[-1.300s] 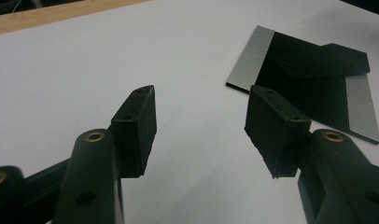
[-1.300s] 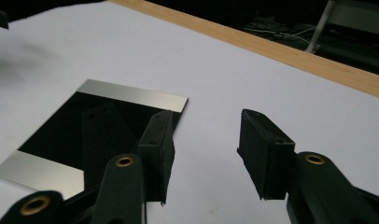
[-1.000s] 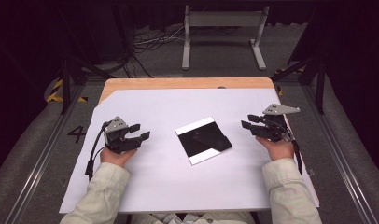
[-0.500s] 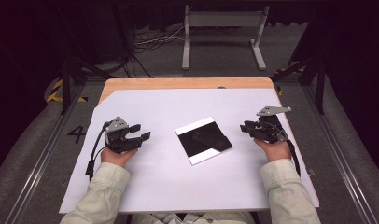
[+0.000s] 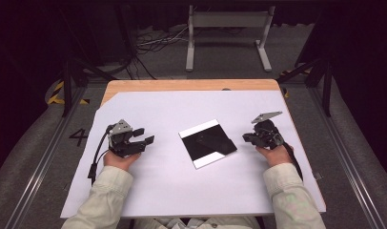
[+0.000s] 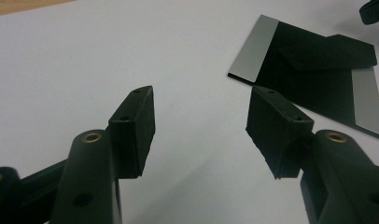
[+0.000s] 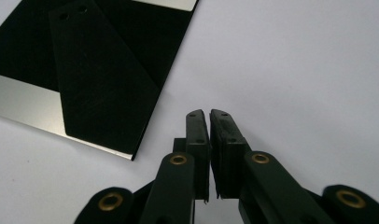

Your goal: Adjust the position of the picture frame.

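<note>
Right hand-held gripper (image 5: 249,139), jaws just closing, is clenched empty; left hand-held gripper (image 5: 145,137) is released. Approach the centre-frame black card (image 5: 208,143) low, at its edge.

Setting: a dim workroom with a table under a white sheet.
The wooden table (image 5: 191,85) carries a white cover (image 5: 182,186); grey carpet floor (image 5: 48,157) surrounds it, marked with a "4" (image 5: 78,137) and yellow-black tape (image 5: 56,93). Beyond stand a white metal frame (image 5: 227,33), loose cables (image 5: 153,43) and dark surroundings.
</note>
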